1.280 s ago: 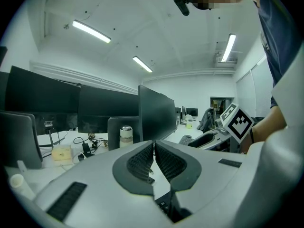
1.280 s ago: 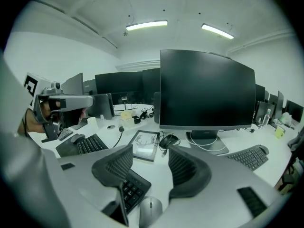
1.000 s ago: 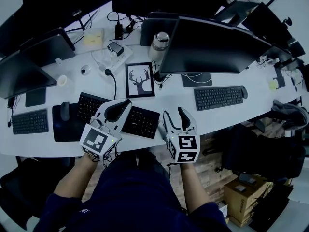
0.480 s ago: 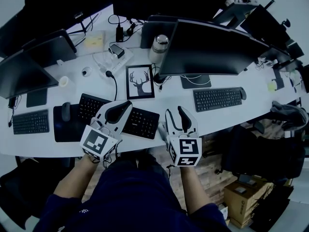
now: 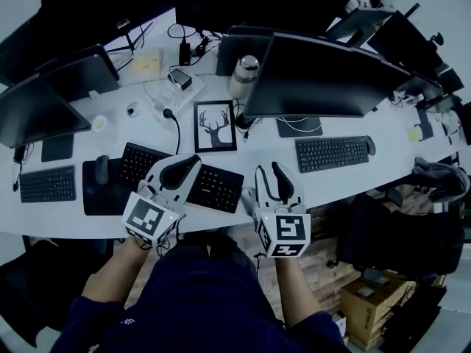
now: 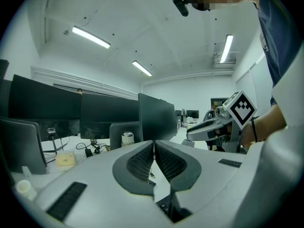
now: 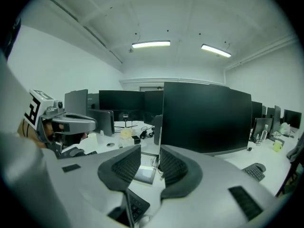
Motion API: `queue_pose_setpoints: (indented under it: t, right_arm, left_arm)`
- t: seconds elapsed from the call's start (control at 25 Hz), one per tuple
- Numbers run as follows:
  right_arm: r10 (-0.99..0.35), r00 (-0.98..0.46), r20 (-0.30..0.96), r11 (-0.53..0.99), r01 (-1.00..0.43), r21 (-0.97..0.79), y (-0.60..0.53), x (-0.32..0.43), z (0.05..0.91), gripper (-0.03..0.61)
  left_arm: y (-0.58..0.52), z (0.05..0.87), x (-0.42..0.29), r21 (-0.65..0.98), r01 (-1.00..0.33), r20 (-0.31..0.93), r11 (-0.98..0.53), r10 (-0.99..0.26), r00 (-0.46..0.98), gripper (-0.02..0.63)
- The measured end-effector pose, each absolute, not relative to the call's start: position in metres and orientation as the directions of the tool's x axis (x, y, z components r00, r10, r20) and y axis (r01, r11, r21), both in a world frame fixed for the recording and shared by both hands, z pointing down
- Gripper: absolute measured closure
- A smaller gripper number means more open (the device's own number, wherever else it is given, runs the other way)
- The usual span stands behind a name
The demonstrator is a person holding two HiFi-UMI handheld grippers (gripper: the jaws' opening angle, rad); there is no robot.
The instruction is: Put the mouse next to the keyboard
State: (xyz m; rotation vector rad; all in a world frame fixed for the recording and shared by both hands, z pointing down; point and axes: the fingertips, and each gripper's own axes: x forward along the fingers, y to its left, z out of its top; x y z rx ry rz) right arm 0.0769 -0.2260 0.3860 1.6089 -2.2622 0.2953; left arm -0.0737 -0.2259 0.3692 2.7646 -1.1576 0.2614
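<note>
Found left gripper (image 5: 190, 160) closed: pads (image 6: 140, 163) pressed together at the tips, nothing between. Noted it held above the middle of the keyboard (image 5: 221, 187). Found right gripper (image 5: 270, 169) open by a narrow gap, jaws having just been closing, inner faces bare and gripping nothing. Located the mouse (image 5: 247, 199), pale and largely hidden, on the desk (image 5: 331, 181) just under and to the left of the right gripper's jaws, close against the keyboard's right end; cannot confirm contact between the two. Noted both grippers side by side and near each other, the left one's jaws angled toward the right one. Recorded a dark mouse (image 5: 101, 169) on a black pad (image 5: 96, 195) well to the left of the left gripper, beyond the keyboard's other end. Recorded a framed antler print (image 5: 215, 126) lying flat ahead of both grippers, roughly between their lines. Noted a large monitor (image 5: 316, 72) straight ahead of the right gripper and a steel flask (image 5: 244, 66) ahead of it to the left, beside that monitor.
</note>
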Motion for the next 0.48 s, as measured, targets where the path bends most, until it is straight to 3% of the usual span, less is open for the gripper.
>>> queue_pose_setpoints:
  t: [0.48]
  right_arm:
    - [-0.881, -0.306, 0.361, 0.338, -0.941, 0.027, -0.225, 0.074, 0.372, 0.497]
  left_arm:
    - [-0.223, 0.368, -0.074, 0.057, -0.72, 0.209, -0.692, -0.697, 0.686, 0.575]
